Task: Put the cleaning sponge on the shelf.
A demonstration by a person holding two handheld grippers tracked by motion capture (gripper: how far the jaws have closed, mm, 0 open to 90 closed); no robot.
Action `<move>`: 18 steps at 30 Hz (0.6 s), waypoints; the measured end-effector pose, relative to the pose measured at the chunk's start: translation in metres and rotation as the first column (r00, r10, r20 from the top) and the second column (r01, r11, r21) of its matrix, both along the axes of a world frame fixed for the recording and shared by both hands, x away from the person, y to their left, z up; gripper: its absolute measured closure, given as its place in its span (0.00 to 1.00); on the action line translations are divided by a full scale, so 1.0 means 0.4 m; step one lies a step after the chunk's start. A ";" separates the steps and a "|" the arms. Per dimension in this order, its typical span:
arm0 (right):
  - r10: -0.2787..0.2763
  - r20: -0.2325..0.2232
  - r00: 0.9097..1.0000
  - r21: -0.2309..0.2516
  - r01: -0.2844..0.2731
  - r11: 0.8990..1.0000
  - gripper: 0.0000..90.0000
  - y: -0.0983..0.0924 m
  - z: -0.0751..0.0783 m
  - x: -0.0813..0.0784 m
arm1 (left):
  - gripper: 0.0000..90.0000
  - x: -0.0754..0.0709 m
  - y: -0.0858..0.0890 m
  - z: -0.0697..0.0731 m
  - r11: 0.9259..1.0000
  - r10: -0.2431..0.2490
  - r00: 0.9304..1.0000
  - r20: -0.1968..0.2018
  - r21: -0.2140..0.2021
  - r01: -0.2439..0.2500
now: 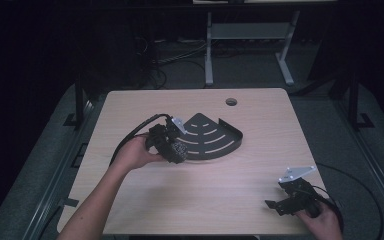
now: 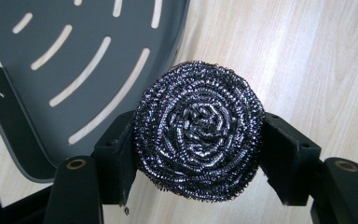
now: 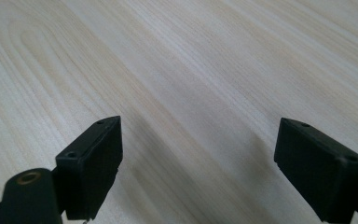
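Observation:
A round steel-wool scourer sits squeezed between the two black jaws of my left gripper, which is shut on it. From the high view the scourer hangs just off the table at the left edge of a dark fan-shaped slotted shelf, and the left gripper is held by a hand at centre left. The same shelf lies to the upper left in the left gripper view. My right gripper stands open over bare wood; it rests at the table's near right corner.
The light wooden table has a round cable hole near its far edge. Cables trail from both grippers. A white desk frame stands on the dark floor beyond.

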State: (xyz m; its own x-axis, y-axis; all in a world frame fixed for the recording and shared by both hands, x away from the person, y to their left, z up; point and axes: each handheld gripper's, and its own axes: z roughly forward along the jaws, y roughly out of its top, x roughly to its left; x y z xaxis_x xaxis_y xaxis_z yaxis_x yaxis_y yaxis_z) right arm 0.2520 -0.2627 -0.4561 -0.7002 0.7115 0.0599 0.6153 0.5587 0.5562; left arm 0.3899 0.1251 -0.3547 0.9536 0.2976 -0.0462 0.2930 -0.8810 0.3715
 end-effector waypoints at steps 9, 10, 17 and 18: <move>0.002 0.001 1.000 0.002 -0.002 1.000 0.17 0.000 0.001 0.000 | 0.38 0.024 -0.022 0.016 1.000 -0.006 1.000 -0.001 -0.001 0.006; 0.002 0.001 1.000 0.002 -0.002 1.000 0.17 0.000 0.001 0.000 | 0.38 0.026 -0.026 0.018 1.000 -0.006 1.000 0.001 0.001 0.006; 0.005 0.003 1.000 0.003 -0.005 1.000 0.17 0.001 0.004 -0.002 | 0.38 0.046 -0.043 0.024 1.000 -0.016 1.000 -0.001 -0.011 0.016; 0.005 0.003 1.000 0.003 -0.005 1.000 0.17 0.001 0.005 -0.003 | 0.38 0.049 -0.046 0.021 1.000 -0.018 1.000 -0.003 -0.014 0.018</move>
